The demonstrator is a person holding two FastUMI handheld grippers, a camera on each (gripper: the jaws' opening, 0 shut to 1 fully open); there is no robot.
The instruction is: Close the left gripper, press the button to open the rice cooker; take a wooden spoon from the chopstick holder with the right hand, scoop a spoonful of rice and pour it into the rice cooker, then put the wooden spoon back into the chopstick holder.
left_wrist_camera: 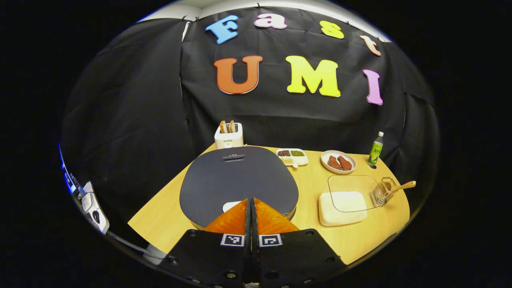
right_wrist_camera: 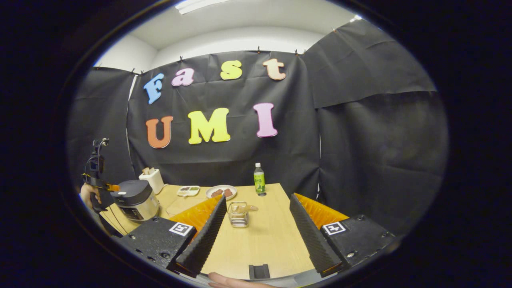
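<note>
Two grippers are in use. The left gripper point(left_wrist_camera: 252, 208) has its fingers pressed together with nothing between them; their tips sit over the near edge of the rice cooker point(left_wrist_camera: 239, 182) lid, by a small pale button patch point(left_wrist_camera: 232, 206). Whether the tips touch the lid cannot be told. The lid is down. In the right gripper view the same tool point(right_wrist_camera: 113, 187) appears at 9 o'clock, held by a hand point(right_wrist_camera: 86, 194) at the top of the cooker point(right_wrist_camera: 136, 200).

The right gripper point(right_wrist_camera: 258, 218) stands wide open and grips nothing. The chopstick holder point(right_wrist_camera: 239, 215), a wire-sided basket, stands on the table between and beyond its fingers, with the wooden spoon point(right_wrist_camera: 248, 208) in it. In the left gripper view the holder point(left_wrist_camera: 382, 192) lies at 3 o'clock, the spoon point(left_wrist_camera: 402, 186) handle leaning out to the right.

The surface is a light wood-grain table point(left_wrist_camera: 312, 236). A pale container of rice point(left_wrist_camera: 342, 207) sits just beside the holder, with a clear lid point(left_wrist_camera: 352, 188) leaning over it. Farther back stand a divided dish of grains point(left_wrist_camera: 292, 157), a plate of reddish-brown food pieces point(left_wrist_camera: 338, 161), a green-labelled bottle point(left_wrist_camera: 375, 149) and a white toaster point(left_wrist_camera: 228, 136) holding bread slices. The toaster carries small lettering; too small to read reliably, as is the bottle label.

Black cloth walls the booth; a white ceiling point(right_wrist_camera: 240, 24) shows above it.
</note>
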